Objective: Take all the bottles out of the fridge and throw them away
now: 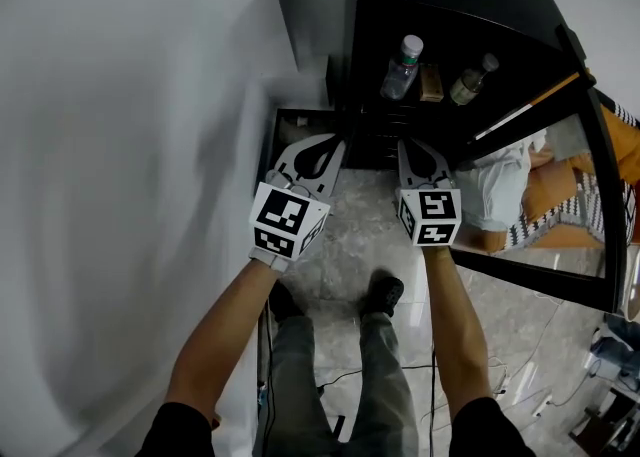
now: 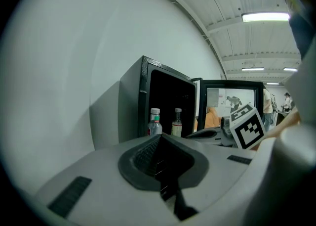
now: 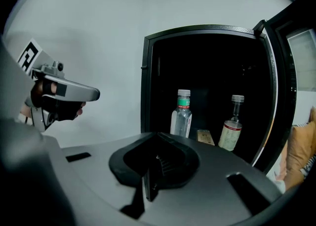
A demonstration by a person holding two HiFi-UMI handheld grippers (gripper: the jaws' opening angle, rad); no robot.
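Both pairs of jaws are pressed together with nothing between them; on the left gripper (image 2: 160,137) we see the dark ribbed pads (image 2: 147,155) meet in a closed seam, and the right gripper (image 3: 157,134) shows the same closed line down its middle. From the head view the two grippers sit side by side, near each other but apart, each held out on a bare forearm; both point toward the open front of the black fridge (image 3: 148,81), and neither touches anything inside it. Within the dark interior we find two bottles standing upright; the clear bottle (image 3: 181,113), with a white cap and a green band at its neck, is on the left; the second bottle (image 3: 232,130), narrower at the neck and carrying a pale label with a red stripe, is on the right, well apart from the first. A small box (image 3: 205,136) lies between them, nearer the back. The fridge's door (image 1: 600,195) hangs open to the right, its glass pane showing orange and white shapes we cannot make out. A plain pale wall (image 1: 130,145) runs along the left, just beside the fridge; below the grippers we see mottled floor (image 1: 350,235) and the person's dark shoes (image 1: 383,293).
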